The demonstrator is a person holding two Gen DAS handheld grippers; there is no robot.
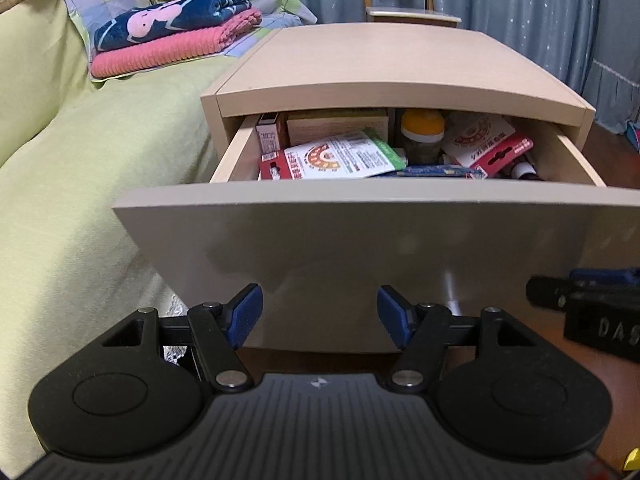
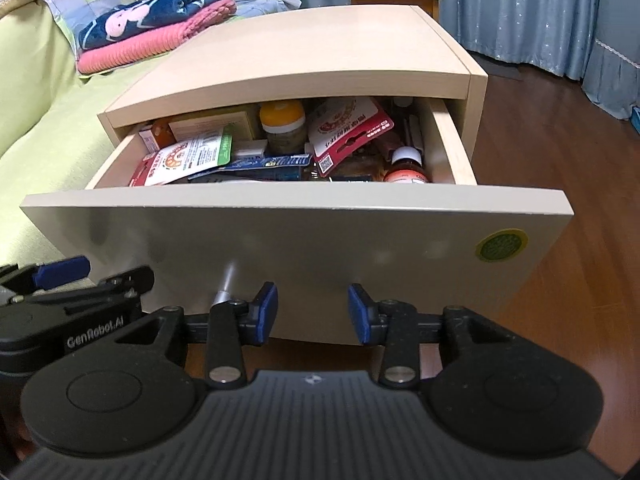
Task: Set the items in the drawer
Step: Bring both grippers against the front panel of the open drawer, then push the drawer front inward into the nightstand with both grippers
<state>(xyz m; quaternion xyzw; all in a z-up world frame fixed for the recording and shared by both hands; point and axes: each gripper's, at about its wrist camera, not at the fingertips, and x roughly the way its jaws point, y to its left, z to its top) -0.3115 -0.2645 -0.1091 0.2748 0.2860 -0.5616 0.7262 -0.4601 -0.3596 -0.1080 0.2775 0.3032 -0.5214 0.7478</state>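
A green-covered bed (image 1: 80, 152) fills the left; folded towels (image 1: 176, 28) lie at its far end; beside the bed stands a pale wooden nightstand (image 1: 380, 60), its top bare. Its drawer (image 2: 296, 240) is pulled out and crowded: packets, boxes, an orange-capped jar (image 2: 282, 126), a white-capped bottle (image 2: 406, 166); the items appear already inside. The left gripper (image 1: 320, 316) hangs before the drawer front, released and empty; the right gripper (image 2: 312, 312) does likewise, near the metal knob (image 2: 224, 292). The likely risk: the red-and-white card packet (image 2: 352, 132) leans high at the back and could snag under the top when the drawer closes; an off-centre push could skew it.
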